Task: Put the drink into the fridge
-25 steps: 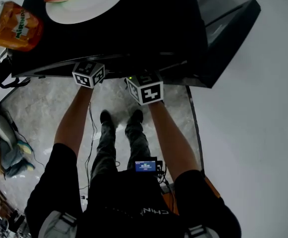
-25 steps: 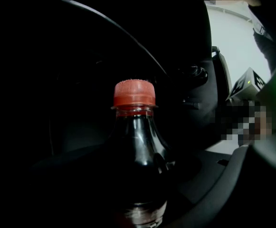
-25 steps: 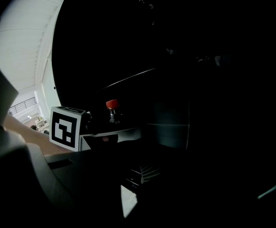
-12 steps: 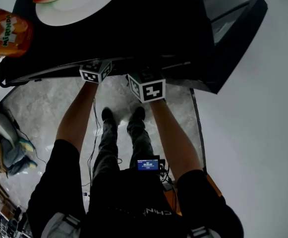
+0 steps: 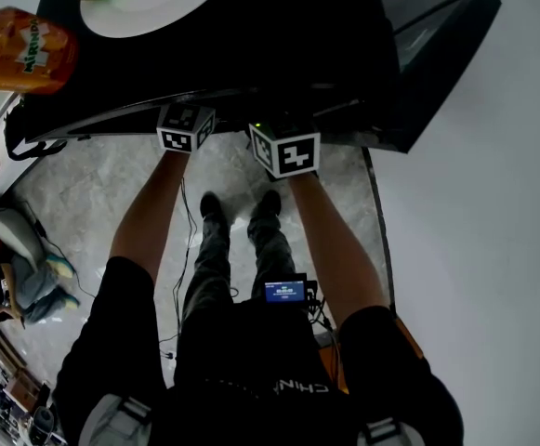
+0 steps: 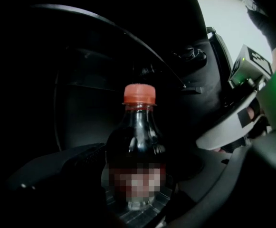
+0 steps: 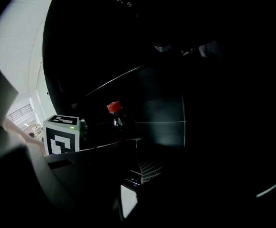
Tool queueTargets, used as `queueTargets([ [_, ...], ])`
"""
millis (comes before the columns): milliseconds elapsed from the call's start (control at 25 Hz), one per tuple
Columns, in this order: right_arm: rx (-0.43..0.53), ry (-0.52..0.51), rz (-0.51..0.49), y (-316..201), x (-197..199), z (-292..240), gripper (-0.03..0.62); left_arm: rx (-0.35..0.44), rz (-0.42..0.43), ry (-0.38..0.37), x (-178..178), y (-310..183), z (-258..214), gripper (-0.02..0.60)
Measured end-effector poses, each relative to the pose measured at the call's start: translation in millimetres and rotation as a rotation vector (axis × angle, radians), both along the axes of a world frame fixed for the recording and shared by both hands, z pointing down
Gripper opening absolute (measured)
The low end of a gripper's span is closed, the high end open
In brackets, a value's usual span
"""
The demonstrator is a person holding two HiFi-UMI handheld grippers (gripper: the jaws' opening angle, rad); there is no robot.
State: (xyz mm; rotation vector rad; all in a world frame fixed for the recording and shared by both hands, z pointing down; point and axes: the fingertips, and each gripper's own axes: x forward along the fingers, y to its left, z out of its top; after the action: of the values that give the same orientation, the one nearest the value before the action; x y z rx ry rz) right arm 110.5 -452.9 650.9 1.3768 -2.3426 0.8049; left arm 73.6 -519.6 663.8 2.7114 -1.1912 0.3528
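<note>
Left gripper point(image 6: 142, 177) clamps a dark cola bottle point(image 6: 138, 137) with a red cap, upright between its jaws, inside the black fridge point(image 6: 76, 99). Right gripper point(image 7: 128, 184) is alongside, its jaws too dark to read.

This looks like an indoor workroom, not a kitchen. A small black fridge point(image 5: 279, 54) stands on a grey marbled floor point(image 5: 93, 193) beside a bare white wall point(image 5: 493, 203). A cable point(image 5: 184, 249) trails across the floor, and bags and shoes point(image 5: 14, 258) lie heaped at the left.

head: bright, sharp | gripper views: dim, fisheye-warped, heavily shadowed
</note>
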Motion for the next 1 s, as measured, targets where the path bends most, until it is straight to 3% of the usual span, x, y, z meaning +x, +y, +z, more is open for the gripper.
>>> queueTargets([
  [560, -0.009, 0.069, -0.024, 24, -6, -40, 0.015, -0.066, 0.059, 0.006, -39, 68, -52, 0.368],
  [720, -0.003, 0.1, -0.06, 38, -4, -55, 0.015, -0.112, 0.117, 0.022, -43, 95, -73, 0.363],
  [840, 0.007, 0.119, -0.077, 54, -7, -68, 0.015, -0.159, 0.162, 0.037, -45, 121, -85, 0.268],
  [1000, 0.023, 0.133, -0.106, 75, -14, -87, 0.015, -0.212, 0.158, 0.063, -51, 147, -98, 0.161],
])
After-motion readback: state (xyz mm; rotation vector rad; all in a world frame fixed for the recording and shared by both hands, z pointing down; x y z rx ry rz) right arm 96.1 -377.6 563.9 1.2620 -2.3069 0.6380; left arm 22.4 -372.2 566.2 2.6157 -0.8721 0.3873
